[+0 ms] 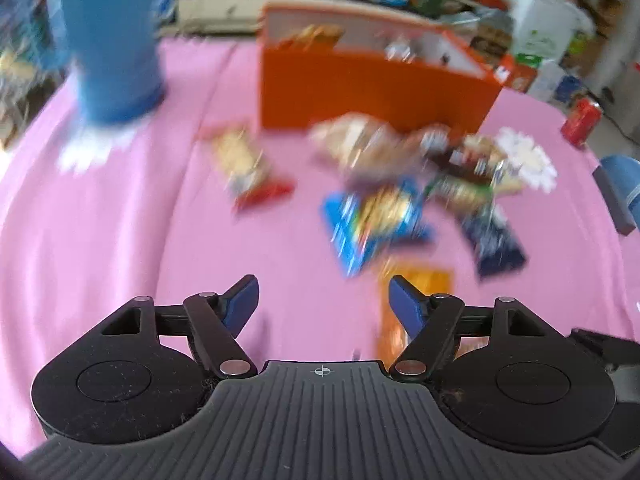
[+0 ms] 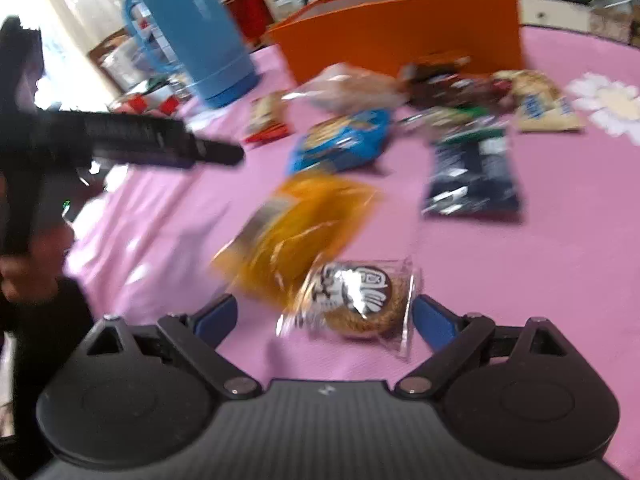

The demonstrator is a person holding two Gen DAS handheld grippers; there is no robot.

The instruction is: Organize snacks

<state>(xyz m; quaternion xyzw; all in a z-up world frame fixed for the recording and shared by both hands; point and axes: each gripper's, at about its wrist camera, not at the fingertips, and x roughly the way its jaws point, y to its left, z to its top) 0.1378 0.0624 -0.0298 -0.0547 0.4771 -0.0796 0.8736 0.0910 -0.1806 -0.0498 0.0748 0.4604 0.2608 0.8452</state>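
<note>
The right tool [image 2: 324,316] is spread wide and points down at a wrapped cookie [image 2: 356,300] that lies on the pink desk [image 2: 520,280], between the two fingers but not yet pressed. The left tool [image 1: 324,300] is also spread and holds nothing. I think the step is to pick up this cookie. It is better to lower the right tool straight, close on the round body and not only on the thin wrapper edge, avoid the orange bag [image 2: 296,232] just beside, then carry it to the orange box [image 2: 400,28] behind the other snacks.
</note>
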